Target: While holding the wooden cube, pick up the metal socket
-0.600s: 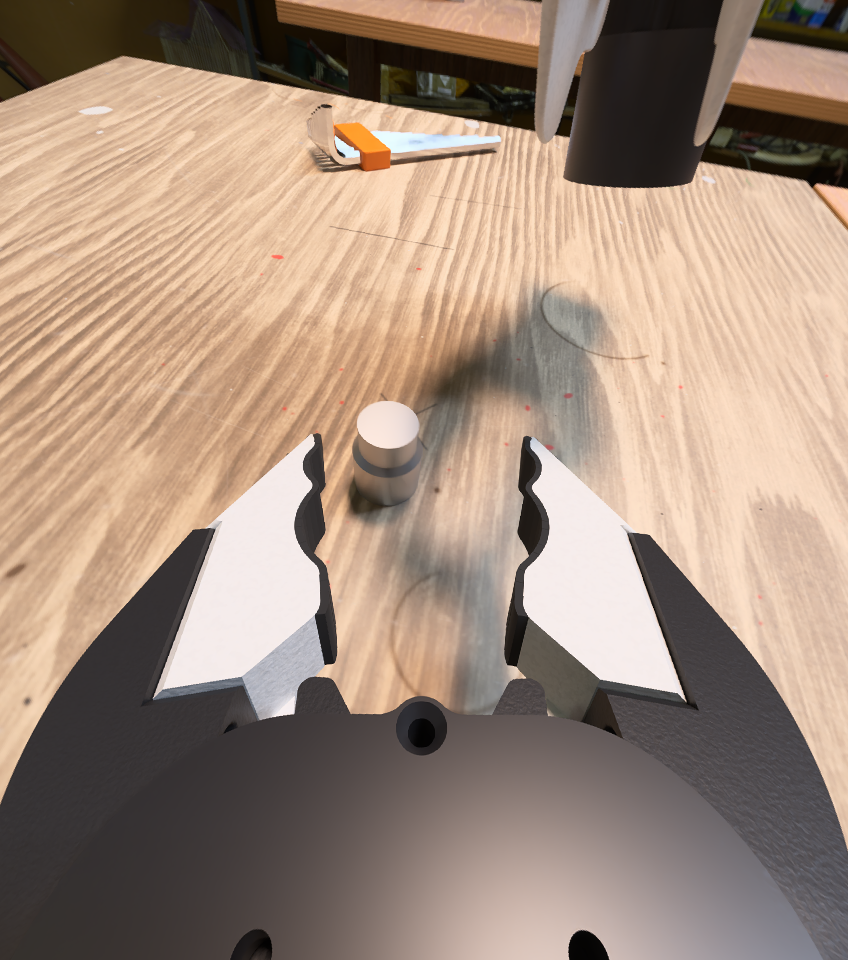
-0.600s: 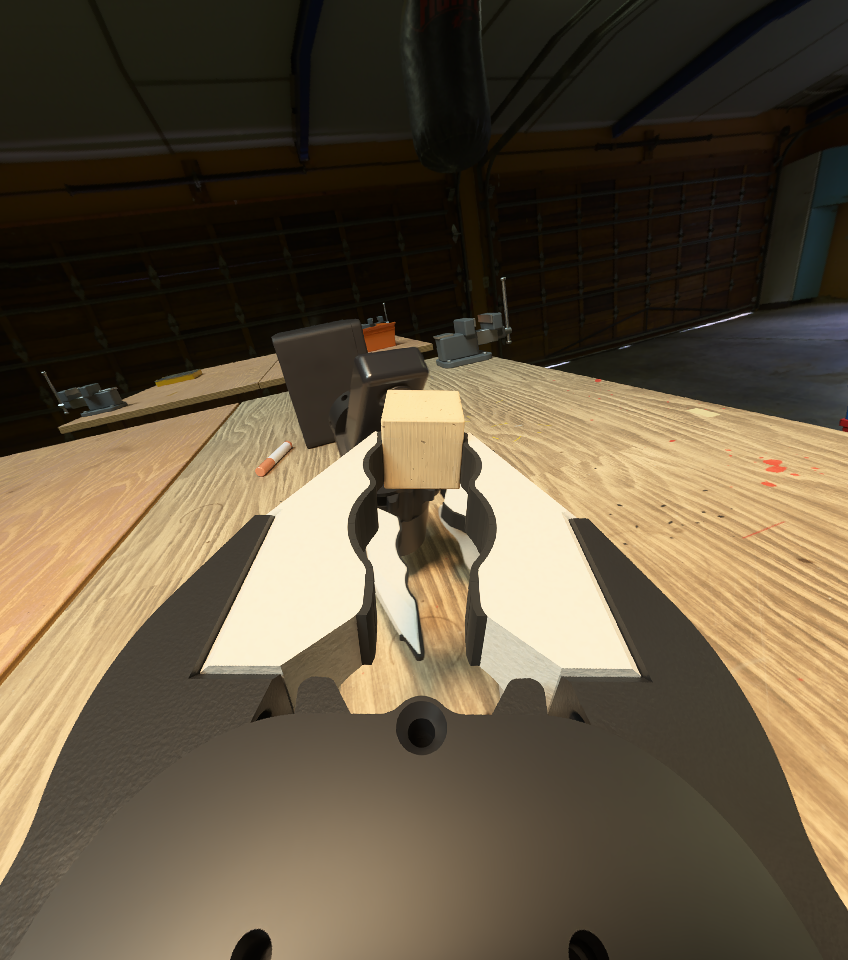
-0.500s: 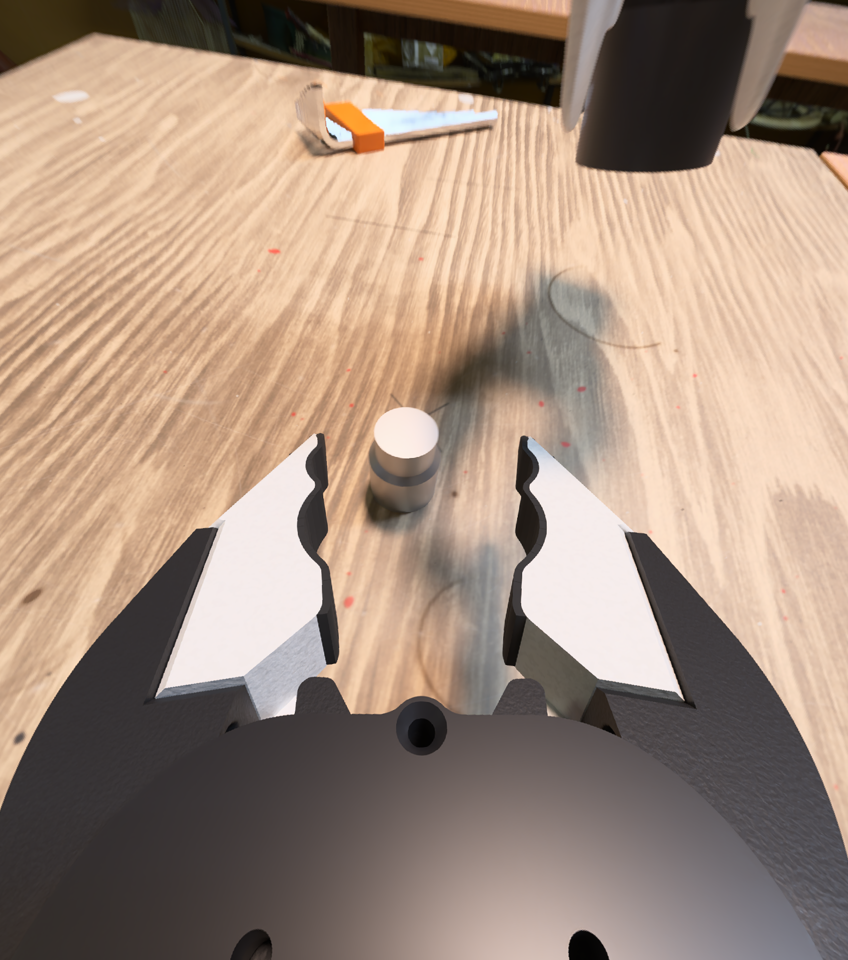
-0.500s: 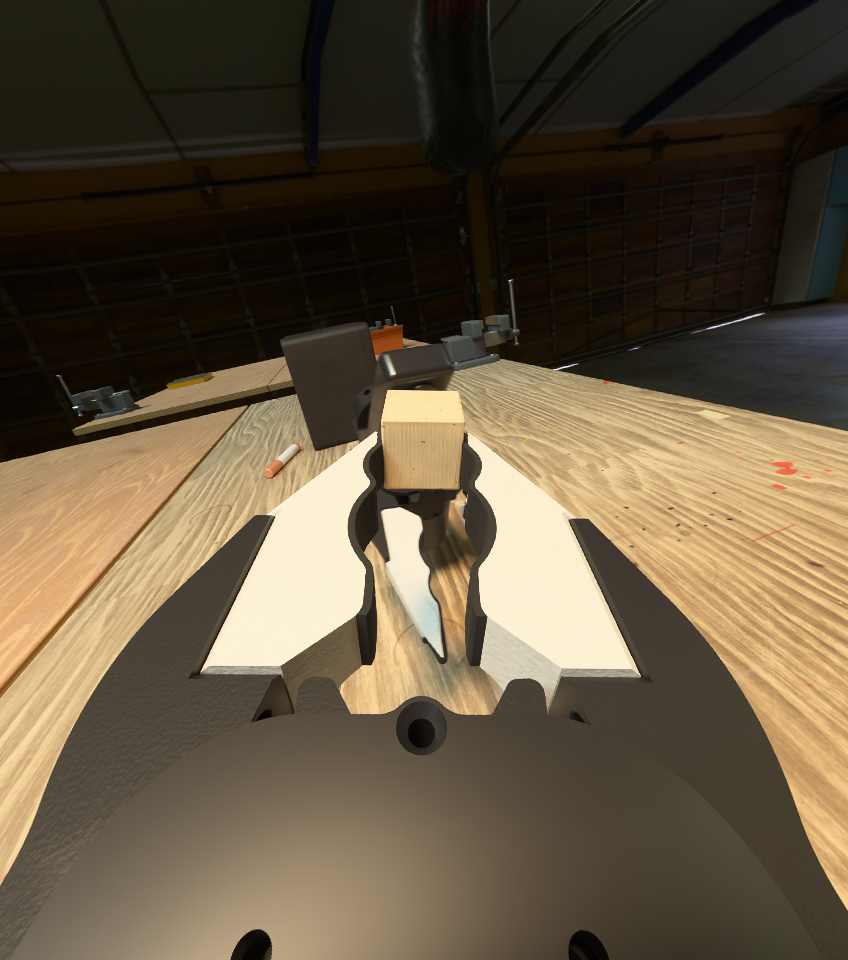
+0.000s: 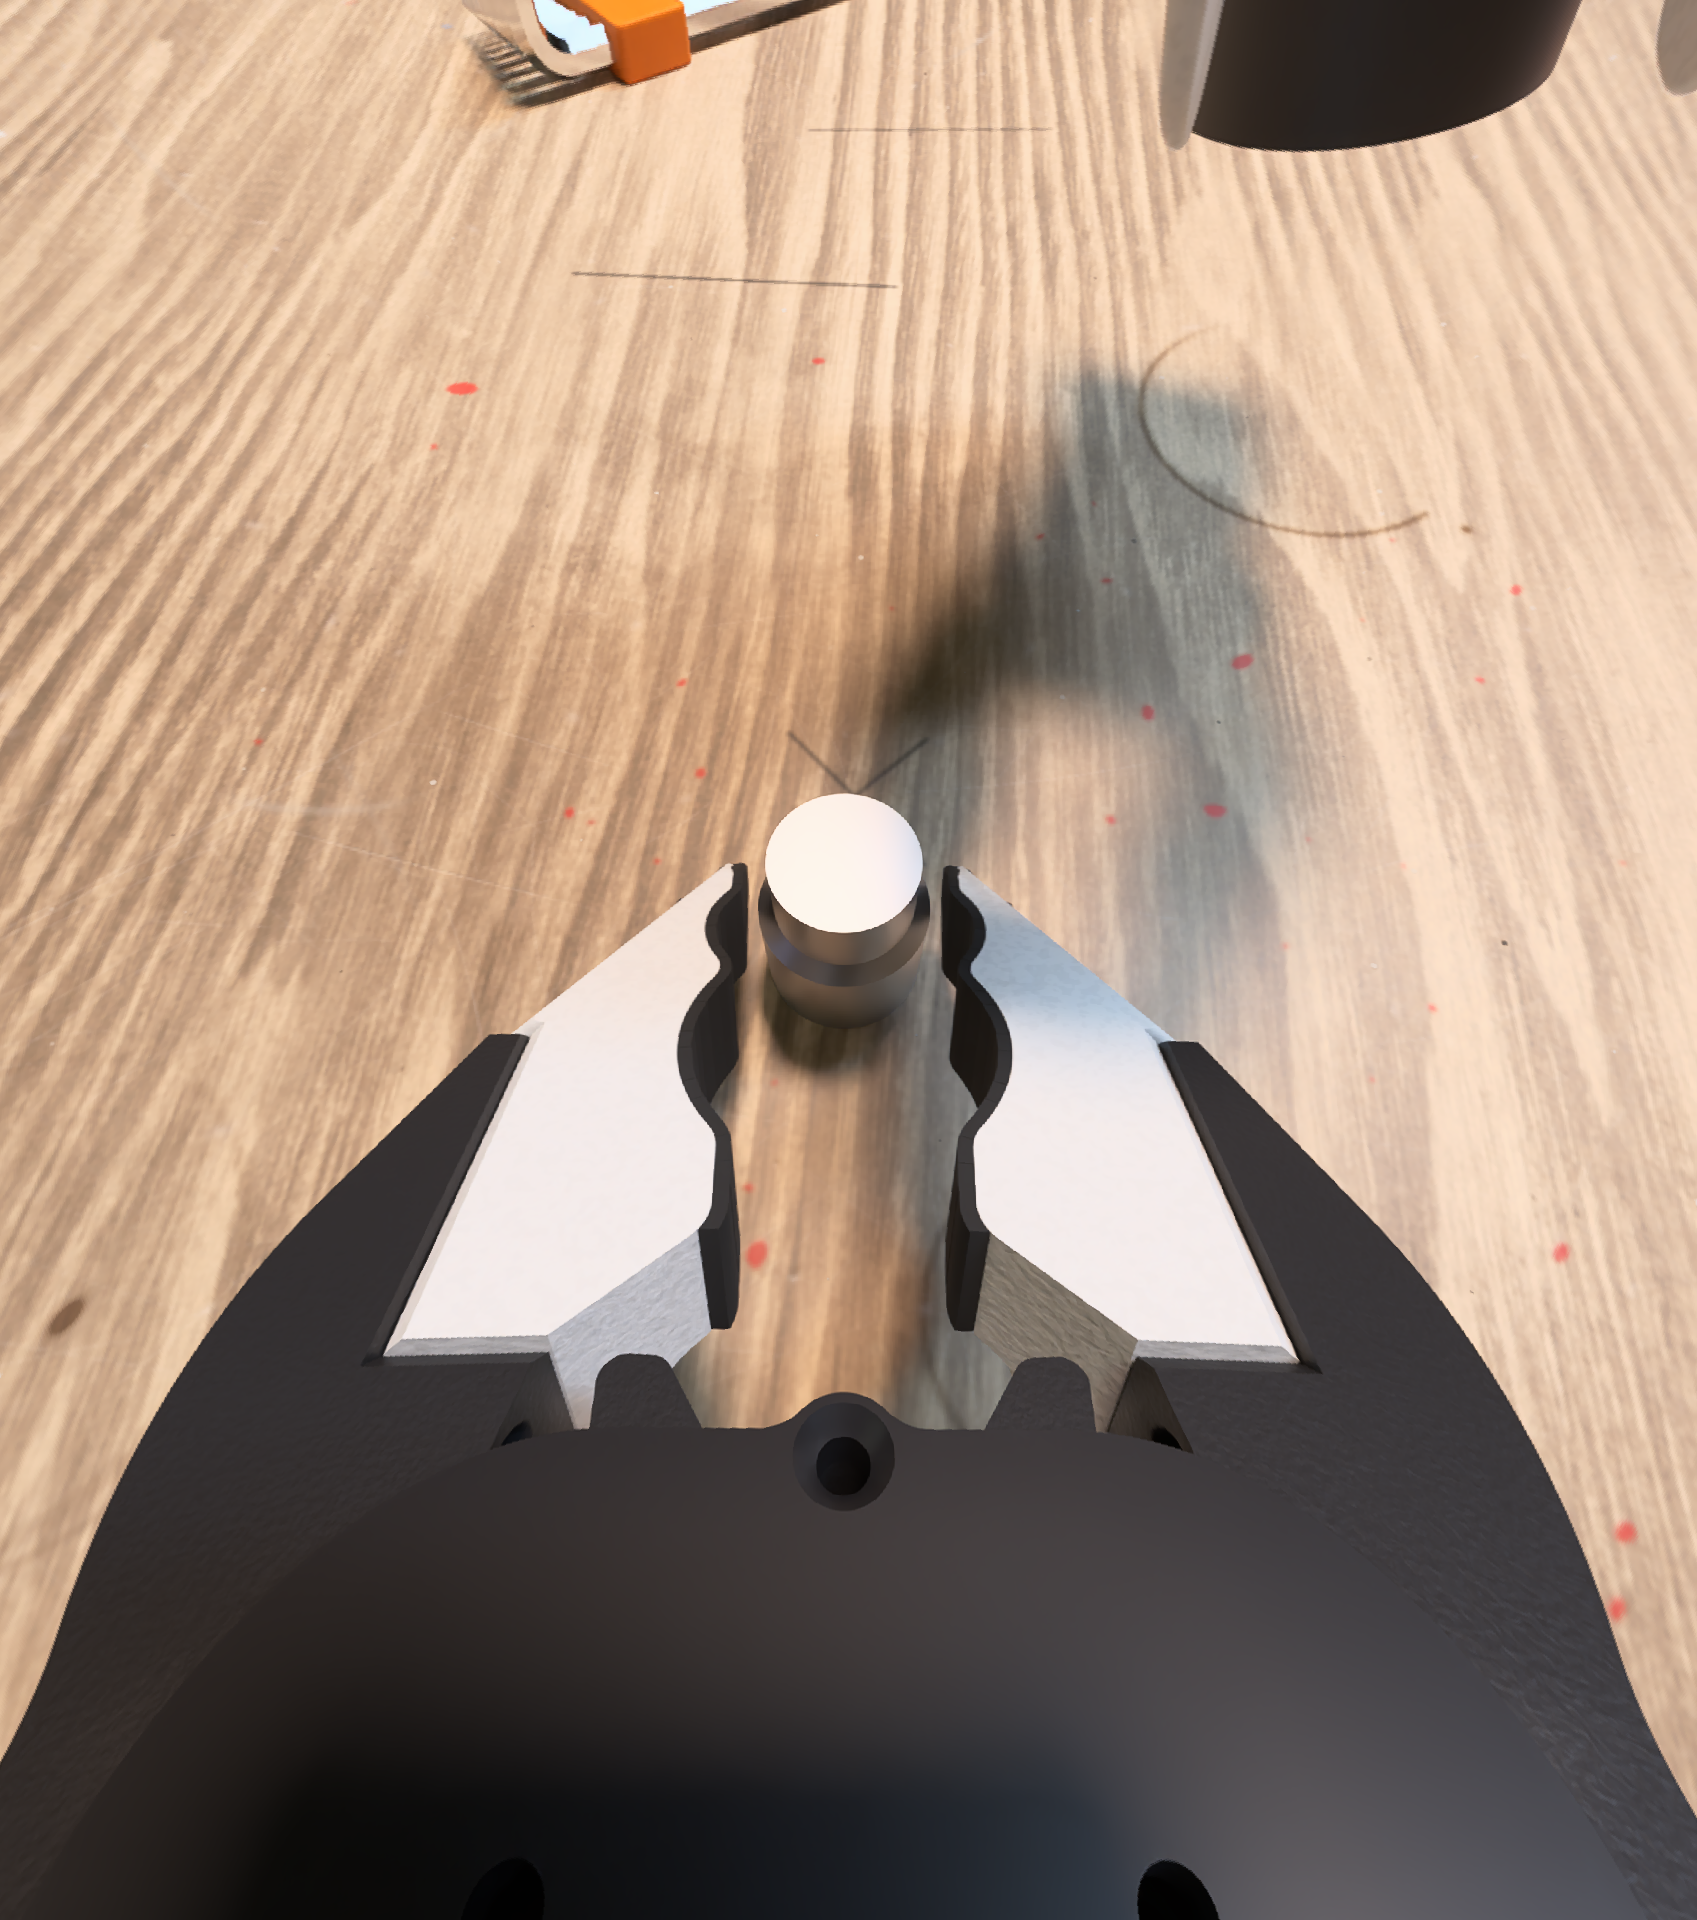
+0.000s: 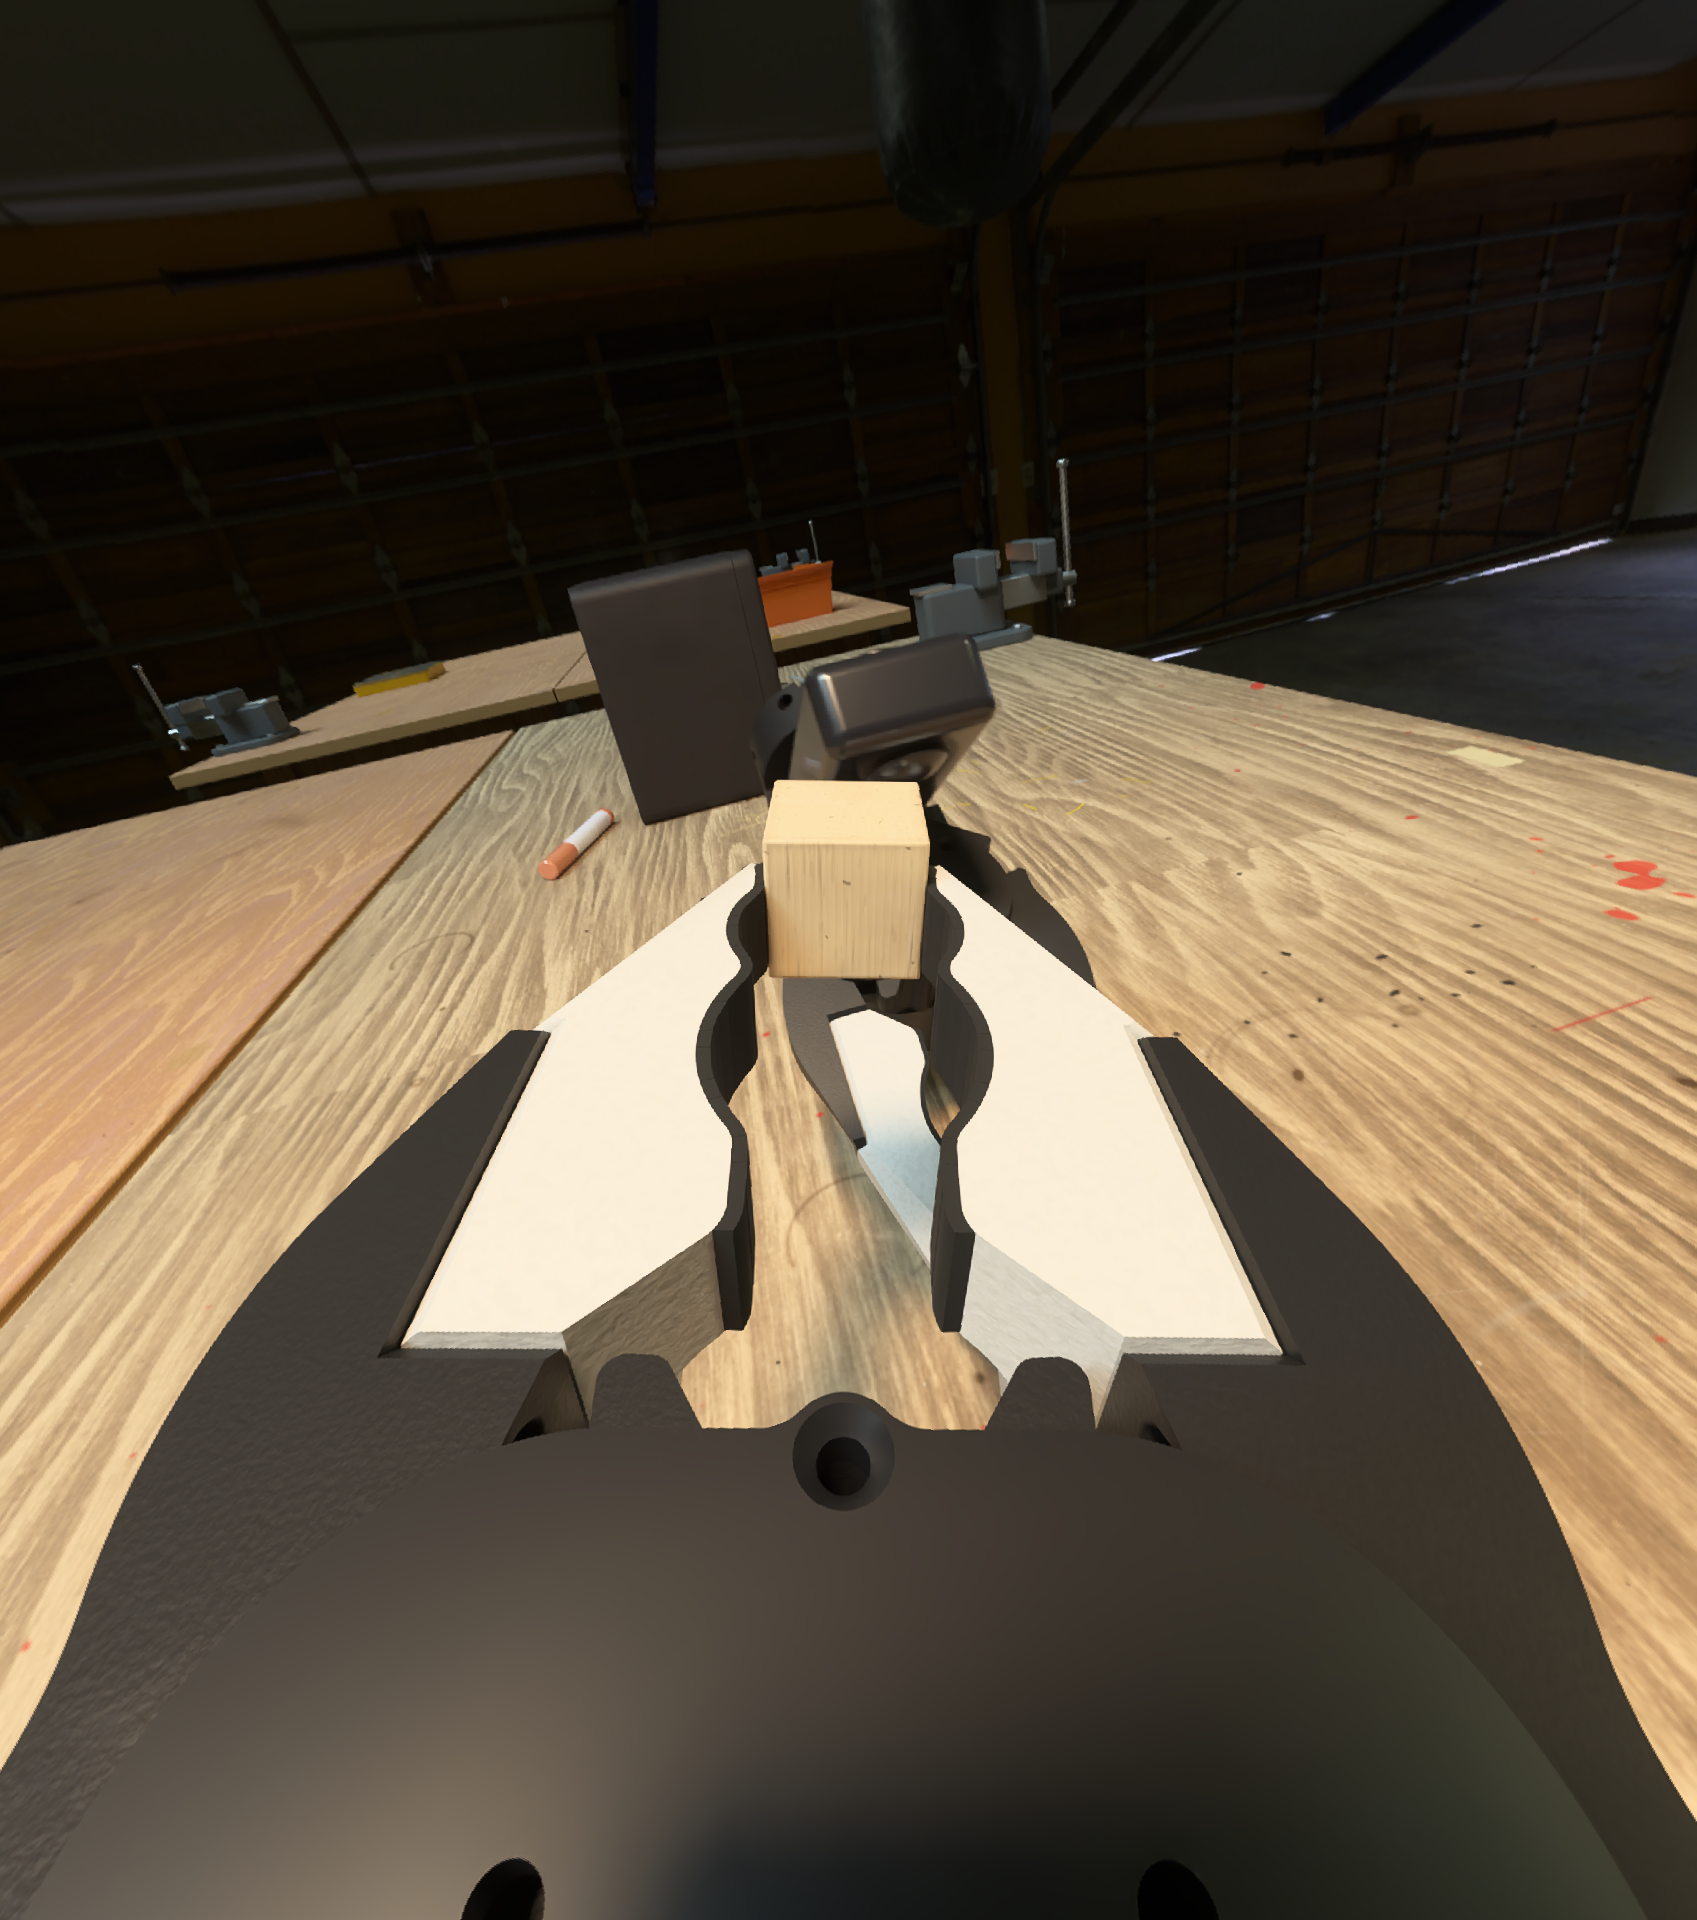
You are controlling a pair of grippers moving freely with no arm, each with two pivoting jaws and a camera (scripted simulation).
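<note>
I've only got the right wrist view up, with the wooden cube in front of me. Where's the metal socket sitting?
Observer: The small silver metal cylinder socket stands upright on the wooden workbench, right between the left gripper's fingertips.
Operator: My right gripper holds the pale wooden cube. Is the left one shut on the socket?
Observer: No. A thin gap shows on each side of the socket, so the jaws are open.
Operator: Anything else out that way?
Observer: A silver hand saw with an orange band lies flat, far beyond the socket.
</note>
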